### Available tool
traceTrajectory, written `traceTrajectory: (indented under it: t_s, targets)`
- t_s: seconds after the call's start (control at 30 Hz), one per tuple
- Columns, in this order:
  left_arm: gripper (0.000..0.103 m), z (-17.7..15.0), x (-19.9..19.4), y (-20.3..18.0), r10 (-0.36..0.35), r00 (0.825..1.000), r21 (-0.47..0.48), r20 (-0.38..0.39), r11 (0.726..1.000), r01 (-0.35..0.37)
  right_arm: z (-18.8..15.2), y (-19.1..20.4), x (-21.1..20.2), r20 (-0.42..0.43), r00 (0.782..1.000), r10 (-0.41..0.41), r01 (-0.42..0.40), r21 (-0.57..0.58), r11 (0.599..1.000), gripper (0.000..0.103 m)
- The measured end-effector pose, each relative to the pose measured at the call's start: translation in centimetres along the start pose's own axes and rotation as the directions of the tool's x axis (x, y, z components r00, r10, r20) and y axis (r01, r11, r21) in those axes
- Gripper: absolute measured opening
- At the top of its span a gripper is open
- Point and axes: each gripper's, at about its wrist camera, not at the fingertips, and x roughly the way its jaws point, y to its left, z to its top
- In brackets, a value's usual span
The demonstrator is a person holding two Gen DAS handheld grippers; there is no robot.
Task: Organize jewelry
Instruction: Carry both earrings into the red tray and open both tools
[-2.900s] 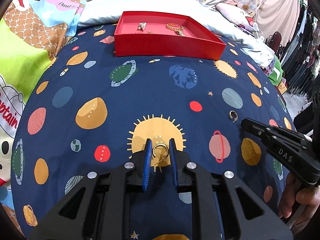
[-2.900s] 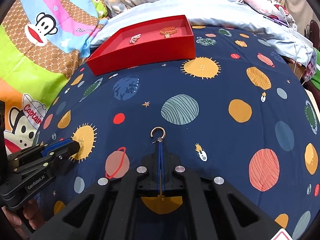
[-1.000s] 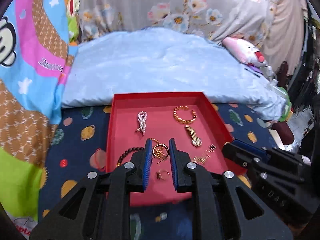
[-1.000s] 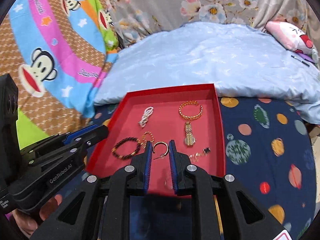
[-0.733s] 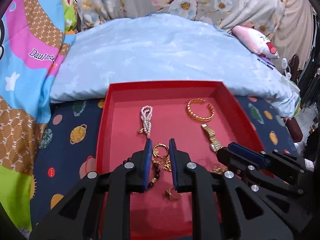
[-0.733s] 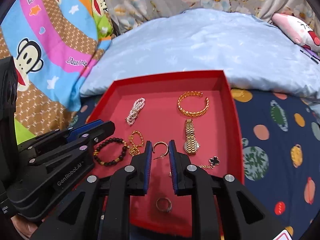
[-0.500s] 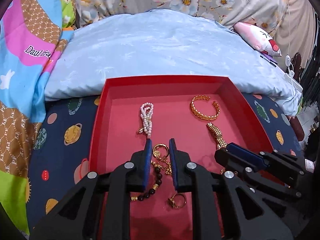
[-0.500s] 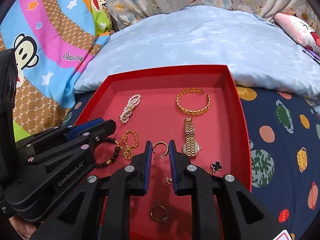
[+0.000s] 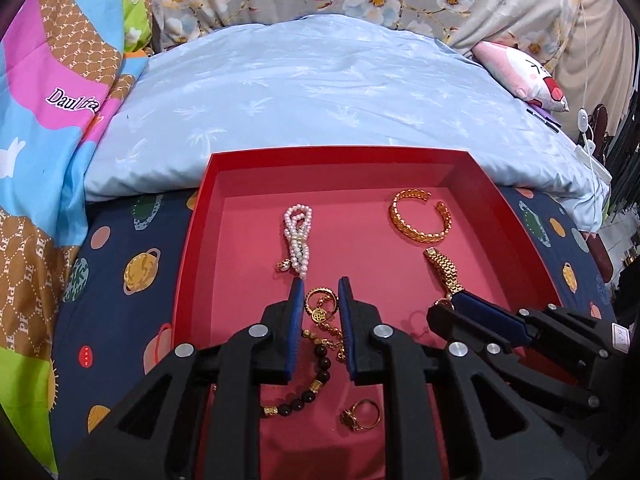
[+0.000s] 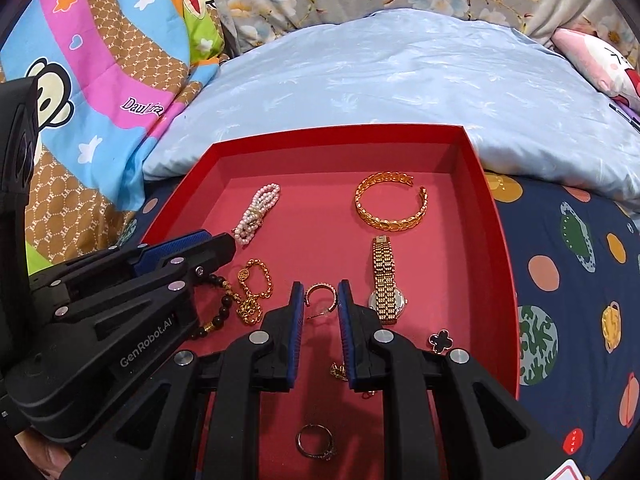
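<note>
A red tray lies on the bed with jewelry in it. My left gripper hangs low over the tray's near middle, shut on a gold hoop earring, above a gold chain bracelet and a black bead bracelet. My right gripper is shut on a second gold hoop earring, just left of a gold watch. In each view the other gripper shows at the side: the right gripper, the left gripper.
Also in the tray are a pearl bracelet, a gold cuff bangle, a ring and a black clover pendant. A pale blue pillow lies behind the tray. The planet-print bedspread surrounds it.
Both grippers carried their earrings forward and down over the tray, which now looks larger and closer. In the last half second neither has moved.
</note>
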Motion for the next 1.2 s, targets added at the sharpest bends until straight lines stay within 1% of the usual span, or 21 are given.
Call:
traceTrajectory:
  t_s: [0.27, 0.37, 0.43, 0.5, 0.57, 0.6, 1.13, 1.2]
  targets:
    - [0.017, 0.45, 0.32, 0.59, 0.007, 1.000, -0.011, 0.008, 1.000, -0.007, 0.34, 0.27, 0.50, 0.000, 1.000, -0.001, 0.001, -0.004, 1.000, 0.016]
    - [0.017, 0.48, 0.36, 0.63, 0.006, 1.000, -0.015, 0.007, 1.000, -0.006, 0.42, 0.30, 0.43, 0.009, 1.000, -0.018, 0.018, -0.009, 1.000, 0.016]
    - [0.020, 0.51, 0.35, 0.69, 0.015, 1.000, -0.019, 0.009, 1.000, -0.015, 0.44, 0.42, 0.19, 0.024, 0.999, -0.036, 0.036, -0.014, 0.999, 0.020]
    - [0.027, 0.47, 0.30, 0.72, 0.017, 1.000, -0.026, 0.010, 1.000, -0.017, 0.44, 0.46, 0.16, 0.030, 0.998, -0.051, 0.051, -0.017, 0.999, 0.024]
    - [0.033, 0.49, 0.23, 0.84, 0.019, 1.000, -0.031, 0.015, 0.999, -0.018, 0.47, 0.35, 0.22, 0.027, 0.998, -0.048, 0.048, -0.011, 0.999, 0.024]
    - [0.034, 0.49, 0.23, 0.85, 0.021, 1.000, -0.031, 0.016, 0.999, -0.020, 0.47, 0.31, 0.24, 0.026, 0.999, -0.047, 0.047, -0.008, 0.999, 0.024]
    - [0.034, 0.38, 0.36, 0.74, 0.028, 1.000, -0.032, 0.011, 0.999, -0.028, 0.24, 0.20, 0.35, 0.022, 0.999, -0.041, 0.041, -0.001, 0.999, 0.024]
    - [0.034, 0.38, 0.29, 0.70, 0.030, 1.000, -0.035, 0.009, 0.999, -0.029, 0.18, 0.32, 0.19, 0.025, 0.999, -0.047, 0.047, -0.002, 0.999, 0.027]
